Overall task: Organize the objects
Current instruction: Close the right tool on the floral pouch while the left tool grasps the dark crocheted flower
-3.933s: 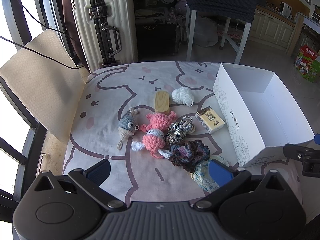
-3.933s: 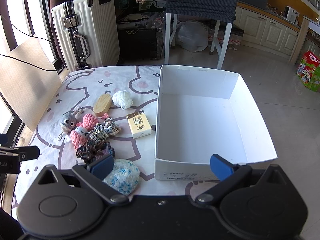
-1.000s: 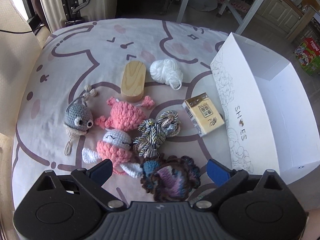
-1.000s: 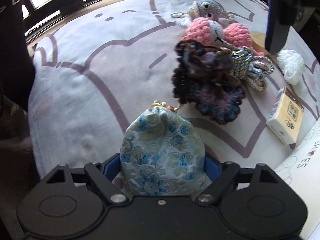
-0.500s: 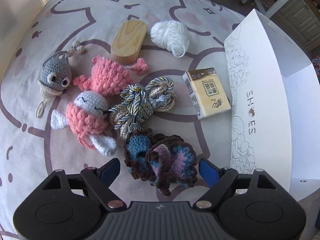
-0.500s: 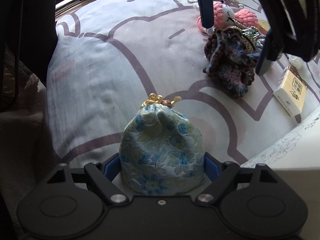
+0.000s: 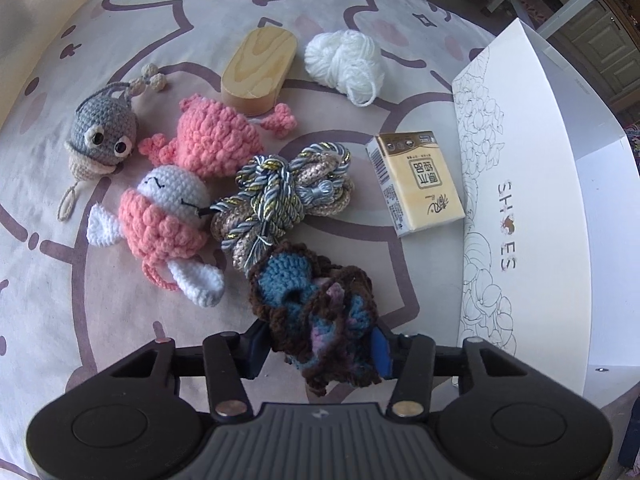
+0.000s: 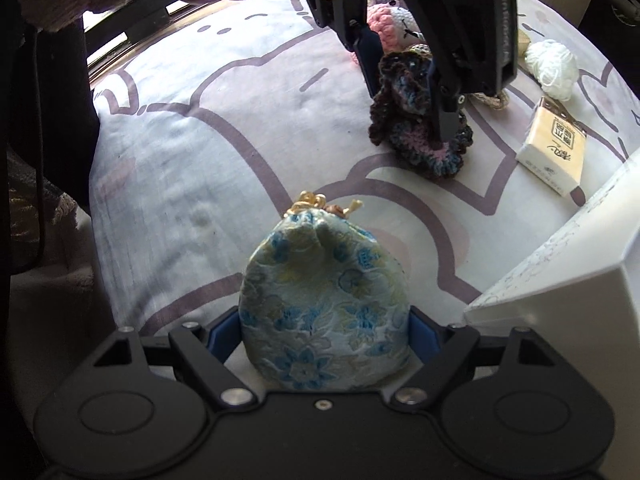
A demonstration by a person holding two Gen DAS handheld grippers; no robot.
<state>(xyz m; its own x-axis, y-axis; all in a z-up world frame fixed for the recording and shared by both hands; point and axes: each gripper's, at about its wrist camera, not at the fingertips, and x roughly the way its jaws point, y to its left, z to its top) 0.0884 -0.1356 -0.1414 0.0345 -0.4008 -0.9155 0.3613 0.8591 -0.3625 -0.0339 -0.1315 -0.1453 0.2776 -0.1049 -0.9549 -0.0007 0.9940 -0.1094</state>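
My left gripper point(image 7: 318, 350) has its two blue pads pressed in on the brown-and-blue crochet piece point(image 7: 316, 316), which bunches up between them and spills forward past the fingertips. From the right wrist camera I see that same gripper point(image 8: 404, 80) coming down from above with the crochet piece point(image 8: 416, 120) pinched between its fingers, its lower frill touching the printed cloth point(image 8: 180, 152).

My right gripper point(image 8: 324, 332) is closed about the floral drawstring pouch point(image 8: 324, 312); both blue pads touch its sides and the gold cord knot points away from me, ahead of the fingertips.

Ahead of the left fingers lies the knotted rope bundle point(image 7: 284, 200), just beyond the crochet piece. To the left of it sit the pink-and-white crochet doll point(image 7: 168, 216), the pink crochet toy point(image 7: 216, 140) and, further left, the grey crochet fish point(image 7: 102, 132). Further ahead are the wooden block point(image 7: 260, 70) and the white yarn ball point(image 7: 346, 60). Right of the rope lies the yellow tissue pack point(image 7: 418, 184), and the white shoe box point(image 7: 520, 208) stands along the right side of both grippers
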